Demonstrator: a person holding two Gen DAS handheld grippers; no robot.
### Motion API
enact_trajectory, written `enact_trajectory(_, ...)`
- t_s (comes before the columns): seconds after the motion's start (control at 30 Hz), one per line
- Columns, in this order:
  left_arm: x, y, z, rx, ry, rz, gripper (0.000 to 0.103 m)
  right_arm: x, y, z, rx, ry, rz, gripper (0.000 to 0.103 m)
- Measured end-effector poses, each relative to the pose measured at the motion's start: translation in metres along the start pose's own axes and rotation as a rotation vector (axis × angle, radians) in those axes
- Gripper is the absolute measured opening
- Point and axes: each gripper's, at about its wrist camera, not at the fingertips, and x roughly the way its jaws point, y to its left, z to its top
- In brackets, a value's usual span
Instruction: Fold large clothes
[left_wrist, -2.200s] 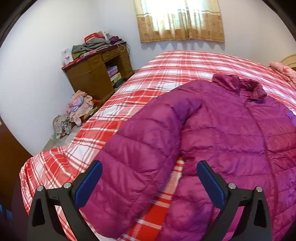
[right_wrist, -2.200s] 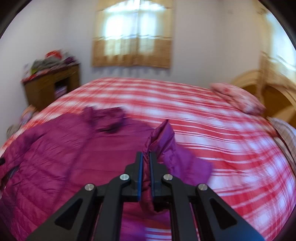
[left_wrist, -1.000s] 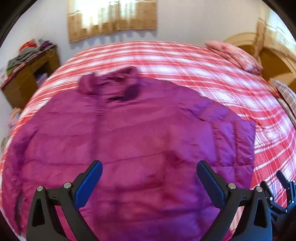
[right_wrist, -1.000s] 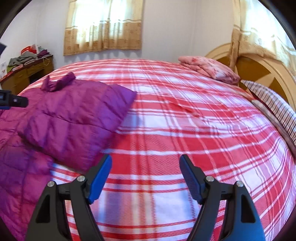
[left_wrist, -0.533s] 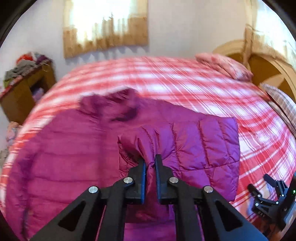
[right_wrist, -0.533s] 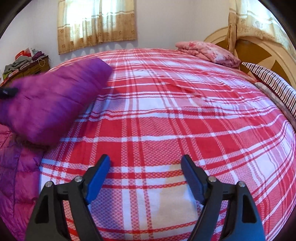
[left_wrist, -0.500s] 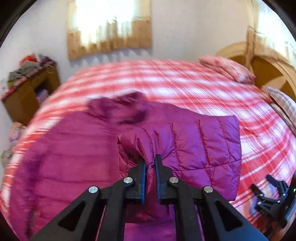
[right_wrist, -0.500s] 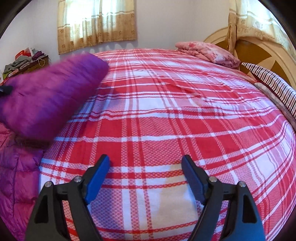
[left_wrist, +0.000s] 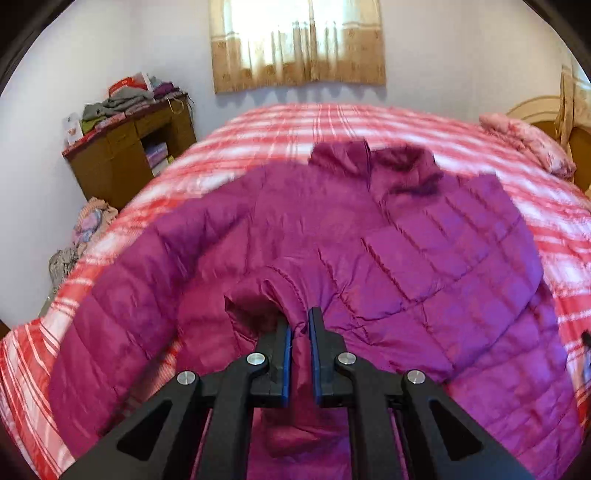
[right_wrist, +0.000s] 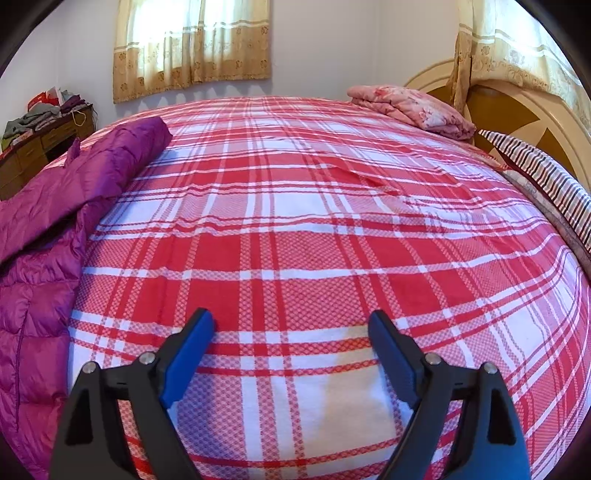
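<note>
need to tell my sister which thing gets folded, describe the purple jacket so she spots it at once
Look at the big bed with the red and white plaid bedspread. Spread along its side toward the wooden desk lies the purple jacket. It is the only quilted, puffy magenta garment there, unlike the folded pink floral blanket by the headboard.

No readable text anywhere in either view. The red and white boxes (left_wrist: 127, 83) on the wooden desk (left_wrist: 122, 155) carry print, but it is too small and blurred to make out. A white card (left_wrist: 72, 129) at the desk's near end shows a picture, no legible words. The purple jacket (left_wrist: 369, 258) shows no visible label or brand, and the grippers' black frames bear no markings.
</note>
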Motion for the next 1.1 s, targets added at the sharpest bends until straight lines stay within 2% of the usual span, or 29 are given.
enact_trajectory(0.17, -0.002, -0.011, -0.024, 0.041, -0.006, 0.030, 0.009, 0.000, 0.001, 0.000, -0.001, 0.001, -0.002, 0.089)
enact_trajectory(0.27, -0.009, -0.012, -0.027, 0.066, 0.005, 0.033, 0.011, 0.001, 0.001, 0.001, -0.003, 0.015, 0.002, 0.089)
enact_trajectory(0.37, -0.023, -0.005, -0.019, 0.064, 0.001, 0.038, 0.024, 0.003, -0.003, 0.010, 0.002, 0.072, 0.080, 0.086)
enact_trajectory(0.4, -0.031, 0.000, -0.016, 0.057, -0.017, 0.054, 0.040, 0.003, -0.004, 0.015, -0.001, 0.086, 0.076, 0.074)
enact_trajectory(0.43, -0.038, 0.002, -0.015, 0.053, -0.035, 0.071, 0.066, 0.002, -0.003, 0.021, 0.000, 0.099, 0.090, 0.065)
enact_trajectory(0.5, -0.056, 0.010, -0.008, 0.022, -0.109, 0.110, 0.090, -0.002, -0.001, 0.039, 0.010, 0.100, 0.126, 0.063)
enact_trajectory(0.57, -0.066, 0.016, -0.002, -0.016, -0.159, 0.104, 0.091, -0.007, 0.007, 0.059, 0.001, 0.063, 0.136, 0.060)
enact_trajectory(0.63, -0.062, 0.013, 0.013, -0.045, -0.157, 0.088, 0.091, -0.007, 0.022, 0.085, -0.008, 0.029, 0.156, 0.055)
enact_trajectory(0.73, -0.043, 0.002, 0.033, -0.061, -0.150, 0.136, 0.091, 0.005, 0.052, 0.121, -0.030, -0.014, 0.169, 0.047)
enact_trajectory(0.83, -0.014, -0.008, 0.046, -0.087, -0.133, 0.183, 0.091, 0.036, 0.091, 0.156, -0.019, -0.020, 0.209, 0.042)
enact_trajectory(0.93, 0.021, -0.012, 0.046, -0.096, -0.078, 0.204, 0.091, 0.064, 0.130, 0.169, -0.037, -0.026, 0.214, 0.041)
enact_trajectory(0.97, 0.033, -0.013, 0.042, -0.085, -0.055, 0.232, 0.091, 0.075, 0.144, 0.169, -0.057, -0.021, 0.222, 0.040)
enact_trajectory(1.1, 0.068, -0.007, 0.018, -0.081, 0.044, 0.277, 0.091, 0.099, 0.179, 0.157, -0.141, 0.015, 0.242, 0.038)
